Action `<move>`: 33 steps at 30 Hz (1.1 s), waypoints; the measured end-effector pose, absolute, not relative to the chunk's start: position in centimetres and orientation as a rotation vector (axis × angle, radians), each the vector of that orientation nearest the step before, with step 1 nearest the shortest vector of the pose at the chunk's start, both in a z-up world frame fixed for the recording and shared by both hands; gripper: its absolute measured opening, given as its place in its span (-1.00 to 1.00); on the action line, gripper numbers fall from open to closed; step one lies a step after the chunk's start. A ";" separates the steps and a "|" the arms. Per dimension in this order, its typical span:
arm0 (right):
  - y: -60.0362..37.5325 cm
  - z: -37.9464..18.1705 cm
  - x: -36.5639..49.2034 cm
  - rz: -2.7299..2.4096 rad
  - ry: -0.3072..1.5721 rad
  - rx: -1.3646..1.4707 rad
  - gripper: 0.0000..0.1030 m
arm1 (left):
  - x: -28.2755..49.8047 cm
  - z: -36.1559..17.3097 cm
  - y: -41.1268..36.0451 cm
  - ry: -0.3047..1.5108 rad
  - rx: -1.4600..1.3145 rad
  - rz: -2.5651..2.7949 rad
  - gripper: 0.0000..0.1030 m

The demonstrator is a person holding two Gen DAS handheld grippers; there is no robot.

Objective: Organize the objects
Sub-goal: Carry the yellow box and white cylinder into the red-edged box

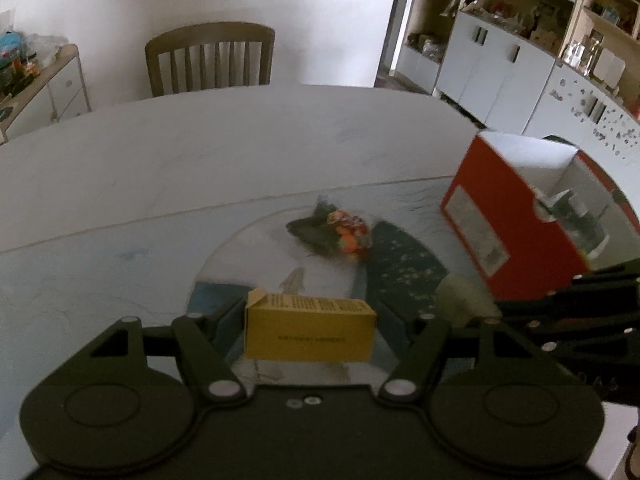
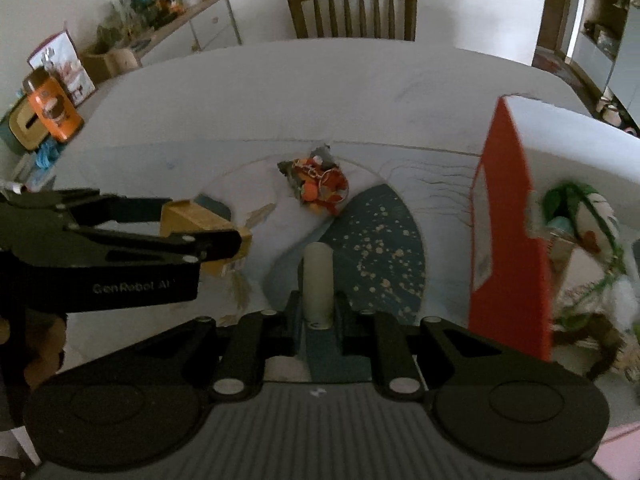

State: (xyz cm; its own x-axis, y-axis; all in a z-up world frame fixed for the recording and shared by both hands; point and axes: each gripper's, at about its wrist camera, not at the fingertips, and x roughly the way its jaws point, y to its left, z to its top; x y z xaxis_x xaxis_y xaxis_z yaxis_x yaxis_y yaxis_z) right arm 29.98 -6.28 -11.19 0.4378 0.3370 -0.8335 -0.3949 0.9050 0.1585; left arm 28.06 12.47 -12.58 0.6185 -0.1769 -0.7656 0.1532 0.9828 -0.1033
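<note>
Here each hand-held gripper clamps one item: left [image 1: 310, 330] one yellow box [image 1: 310, 334], right [image 2: 318, 312] one pale tube [image 2: 318, 280].

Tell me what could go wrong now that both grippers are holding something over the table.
1. The right gripper pinches only the near end of the pale tube, so it may tilt or slip.
2. The left gripper grips the yellow box across its length; its end flap looks lifted and could catch.
3. The tall red box stands close on the right; a swing of the right gripper might knock it.
</note>
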 end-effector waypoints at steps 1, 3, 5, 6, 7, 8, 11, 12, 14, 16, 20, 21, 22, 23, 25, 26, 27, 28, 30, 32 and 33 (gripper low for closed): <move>-6.6 -10.7 29.7 0.459 1.017 -0.056 -0.71 | 27.8 -12.2 12.3 0.879 -0.030 -0.196 0.36; -7.1 -9.9 29.3 0.462 1.011 -0.054 -0.71 | 27.2 -11.4 11.7 0.869 -0.031 -0.209 0.36; -7.6 -9.0 28.8 0.469 1.000 -0.046 -0.71 | 26.6 -10.5 11.1 0.856 -0.030 -0.224 0.36; -7.9 -8.6 28.6 0.471 0.996 -0.041 -0.71 | 26.3 -10.0 10.8 0.847 -0.027 -0.232 0.36; -8.2 -8.1 28.4 0.472 0.991 -0.036 -0.71 | 25.9 -9.6 10.5 0.837 -0.019 -0.240 0.36; -8.6 -7.7 28.1 0.472 0.987 -0.030 -0.70 | 25.6 -9.2 10.1 0.827 -0.010 -0.247 0.36; -10.0 -6.4 27.5 0.472 0.974 -0.007 -0.71 | 24.8 -8.3 8.9 0.823 -0.006 -0.268 0.36; -10.4 -6.1 27.3 0.471 0.970 -0.002 -0.71 | 24.6 -8.1 8.5 0.822 -0.005 -0.273 0.36; -11.5 -5.4 26.9 0.466 0.959 0.012 -0.71 | 24.2 -7.6 7.8 0.820 -0.007 -0.284 0.36; -12.6 -4.9 26.6 0.459 0.953 0.025 -0.71 | 23.8 -7.1 7.0 0.817 -0.010 -0.295 0.36; -15.1 -4.1 26.1 0.440 0.938 0.050 -0.71 | 23.5 -6.4 5.1 0.810 -0.004 -0.317 0.36; -15.6 -4.0 26.1 0.436 0.936 0.057 -0.71 | 23.4 -6.2 4.7 0.806 -0.006 -0.322 0.36; -16.3 -3.9 26.0 0.431 0.933 0.064 -0.71 | 23.4 -6.1 4.1 0.804 -0.007 -0.328 0.36; -17.0 -3.8 26.0 0.425 0.930 0.071 -0.71 | 23.4 -6.0 3.7 0.803 -0.007 -0.332 0.36; -18.1 -3.7 25.9 0.414 0.924 0.079 -0.71 | 23.4 -5.8 2.7 0.800 -0.004 -0.338 0.36; -18.8 -3.7 25.9 0.409 0.920 0.083 -0.71 | 23.5 -5.8 2.3 0.800 -0.001 -0.341 0.36; -19.3 -3.7 25.9 0.404 0.918 0.087 -0.71 | 23.5 -5.8 1.8 0.801 0.001 -0.345 0.36; -19.8 -3.7 26.0 0.399 0.918 0.092 -0.70 | 23.5 -5.8 1.3 0.802 0.003 -0.348 0.36; -20.7 -3.7 26.1 0.390 0.915 0.099 -0.71 | 23.6 -5.7 0.2 0.804 0.006 -0.360 0.36; -21.6 -3.7 26.4 0.383 0.912 0.105 -0.71 | 23.7 -5.7 -0.9 0.801 0.015 -0.368 0.36; -22.0 -3.7 26.5 0.380 0.910 0.110 -0.71 | 23.8 -5.7 -1.4 0.801 0.018 -0.373 0.36</move>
